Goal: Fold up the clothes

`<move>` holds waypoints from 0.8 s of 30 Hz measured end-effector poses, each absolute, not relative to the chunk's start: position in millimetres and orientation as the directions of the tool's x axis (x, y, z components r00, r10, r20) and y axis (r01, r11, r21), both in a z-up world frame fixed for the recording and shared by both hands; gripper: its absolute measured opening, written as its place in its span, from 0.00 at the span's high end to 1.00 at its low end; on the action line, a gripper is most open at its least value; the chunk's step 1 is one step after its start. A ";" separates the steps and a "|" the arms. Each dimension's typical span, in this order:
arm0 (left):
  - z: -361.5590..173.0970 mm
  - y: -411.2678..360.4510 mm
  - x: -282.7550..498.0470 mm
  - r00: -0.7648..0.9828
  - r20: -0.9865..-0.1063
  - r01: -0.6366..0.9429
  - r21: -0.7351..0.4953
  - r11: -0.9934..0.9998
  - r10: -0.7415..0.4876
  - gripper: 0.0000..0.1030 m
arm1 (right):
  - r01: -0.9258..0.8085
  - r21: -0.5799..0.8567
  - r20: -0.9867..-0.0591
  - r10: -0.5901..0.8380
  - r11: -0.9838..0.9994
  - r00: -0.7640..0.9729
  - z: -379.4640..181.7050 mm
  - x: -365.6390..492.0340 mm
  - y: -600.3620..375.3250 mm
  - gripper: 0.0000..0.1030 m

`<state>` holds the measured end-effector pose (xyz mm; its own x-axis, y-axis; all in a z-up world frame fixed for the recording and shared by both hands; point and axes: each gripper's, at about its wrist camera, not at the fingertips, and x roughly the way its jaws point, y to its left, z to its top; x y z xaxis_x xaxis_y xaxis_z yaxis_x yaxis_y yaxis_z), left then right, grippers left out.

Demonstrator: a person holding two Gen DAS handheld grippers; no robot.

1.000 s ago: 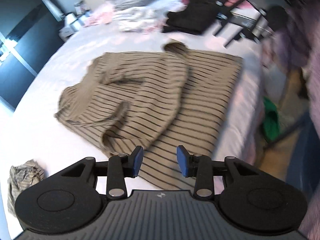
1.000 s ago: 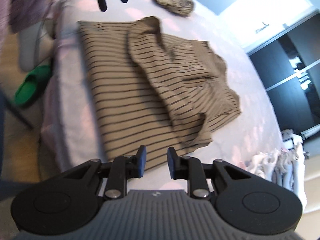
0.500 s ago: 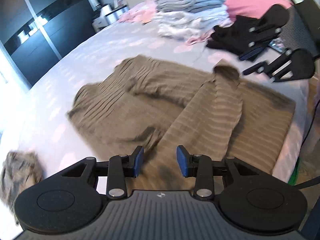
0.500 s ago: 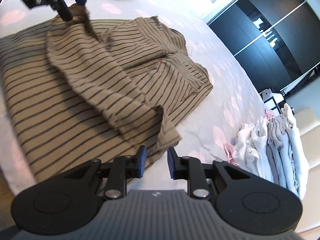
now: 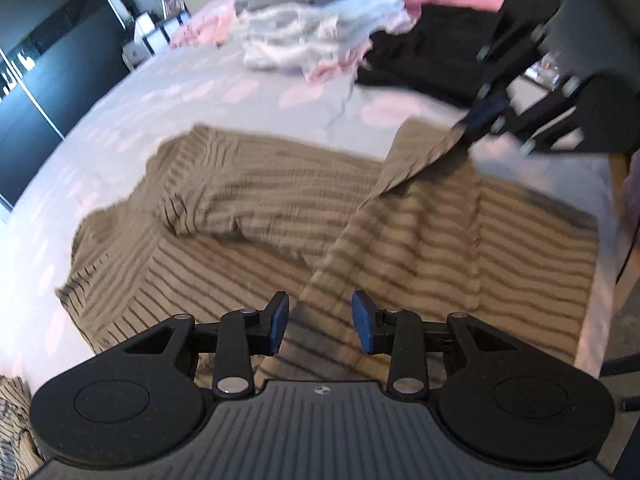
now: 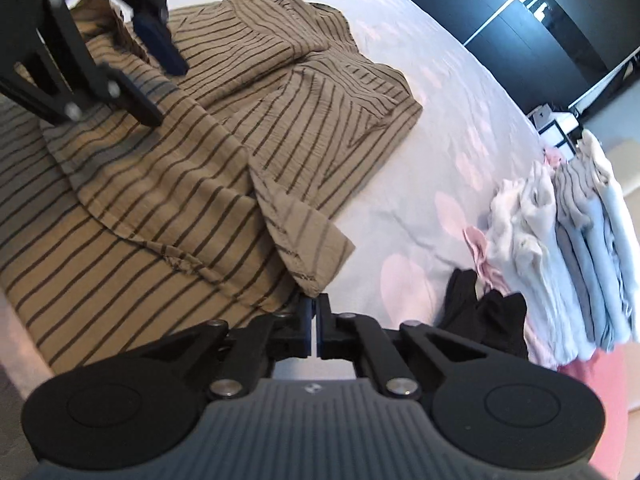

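Observation:
A tan shirt with dark stripes (image 5: 248,200) lies spread and partly folded on the lilac bedspread (image 5: 160,92). My left gripper (image 5: 318,322) hovers open just over the shirt's near part, with fabric below its blue pads and nothing pinched. In the right wrist view the shirt (image 6: 200,152) fills the left half, and my right gripper (image 6: 315,312) is shut on the corner of a folded-over sleeve flap (image 6: 308,240). The left wrist view shows that right gripper (image 5: 466,130) at the far right, lifting this corner slightly. The left gripper (image 6: 170,94) appears top left over the shirt.
A stack of folded clothes (image 5: 316,20) stands at the far end of the bed, seen also in the right wrist view (image 6: 580,240). A black garment (image 5: 432,56) lies beside it. A crumpled striped garment (image 5: 12,420) sits at the near left. The bed edge (image 5: 600,240) runs along the right.
My right gripper has closed its jaws on the sleeve corner. My left gripper has moved in lower over the shirt, staying open.

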<state>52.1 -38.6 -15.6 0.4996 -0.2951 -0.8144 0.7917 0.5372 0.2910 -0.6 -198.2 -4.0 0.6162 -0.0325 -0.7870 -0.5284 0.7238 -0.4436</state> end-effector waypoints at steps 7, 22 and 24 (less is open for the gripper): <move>-21.5 -29.4 56.0 0.508 -0.823 0.771 0.304 0.559 -0.253 0.68 | -0.575 -0.426 -0.810 -0.011 0.699 0.586 -19.6 -8.0 -205.9 0.95; 10.4 41.6 31.4 0.630 -0.769 0.594 0.389 0.704 -0.107 0.73 | -0.457 -0.486 -0.647 0.045 0.745 0.761 6.0 -8.7 -198.1 0.85; 6.6 52.7 29.8 0.640 -0.763 0.558 0.377 0.740 -0.094 0.73 | -0.461 -0.468 -0.660 0.048 0.754 0.750 4.1 -2.6 -196.1 0.85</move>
<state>29.8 52.7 6.6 0.6399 -0.0940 -0.7627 0.5577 0.7397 0.3767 -2.6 -196.1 4.1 0.7496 0.0481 -0.6602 -0.4605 0.7543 -0.4680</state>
